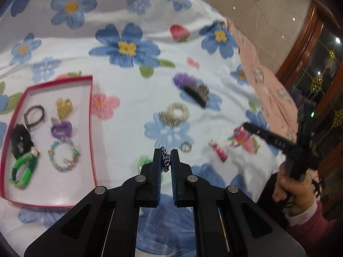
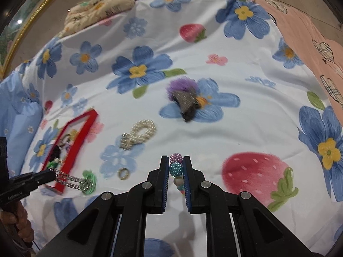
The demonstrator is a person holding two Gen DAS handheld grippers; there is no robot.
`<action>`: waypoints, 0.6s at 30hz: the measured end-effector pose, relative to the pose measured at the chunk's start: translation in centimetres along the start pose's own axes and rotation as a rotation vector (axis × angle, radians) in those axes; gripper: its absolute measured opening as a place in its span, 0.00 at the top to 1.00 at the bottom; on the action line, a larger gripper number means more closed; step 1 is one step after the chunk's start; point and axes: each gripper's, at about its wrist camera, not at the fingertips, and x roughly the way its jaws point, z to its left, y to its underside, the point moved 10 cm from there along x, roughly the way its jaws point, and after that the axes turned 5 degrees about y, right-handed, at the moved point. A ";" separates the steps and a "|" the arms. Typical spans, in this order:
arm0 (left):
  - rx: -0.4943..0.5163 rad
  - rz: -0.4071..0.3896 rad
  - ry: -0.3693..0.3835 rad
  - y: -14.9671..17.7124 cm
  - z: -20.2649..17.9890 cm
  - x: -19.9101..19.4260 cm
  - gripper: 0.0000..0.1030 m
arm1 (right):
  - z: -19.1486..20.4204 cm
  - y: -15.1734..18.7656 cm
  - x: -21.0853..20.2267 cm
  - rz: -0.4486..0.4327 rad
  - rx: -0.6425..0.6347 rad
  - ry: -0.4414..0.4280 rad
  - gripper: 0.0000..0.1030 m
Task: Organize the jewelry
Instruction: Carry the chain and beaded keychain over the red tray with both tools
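Inside red tray (image 1: 91, 115), beaded bracelet (image 1: 63, 158), purple clip (image 1: 61, 128), green band (image 1: 22, 170)

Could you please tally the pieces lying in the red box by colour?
Black scrunchie: 1
Green bracelet: 1
Purple clip: 1
Gold clip: 1
Dark bangle: 1
Multicoloured beaded bracelet: 1
Total in the red box: 6

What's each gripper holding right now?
Left gripper: shut on the silver chain.
Right gripper: shut on the beaded bracelet.
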 end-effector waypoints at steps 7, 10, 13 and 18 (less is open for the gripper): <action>-0.015 -0.098 -0.005 -2.6 0.7 -4.0 0.94 | 4.5 -1.0 -1.1 -0.023 -0.034 -0.099 0.88; -0.034 -0.123 -0.014 -3.0 1.7 -5.4 0.94 | 6.8 -1.0 -1.2 -0.025 -0.062 -0.142 0.88; -0.051 -0.140 -0.034 -3.1 2.8 -6.5 0.94 | 9.2 -0.9 -1.1 -0.020 -0.091 -0.179 0.88; -0.094 -0.165 -0.072 -2.7 5.5 -8.4 0.94 | 12.8 -0.7 -0.9 -0.007 -0.133 -0.235 0.88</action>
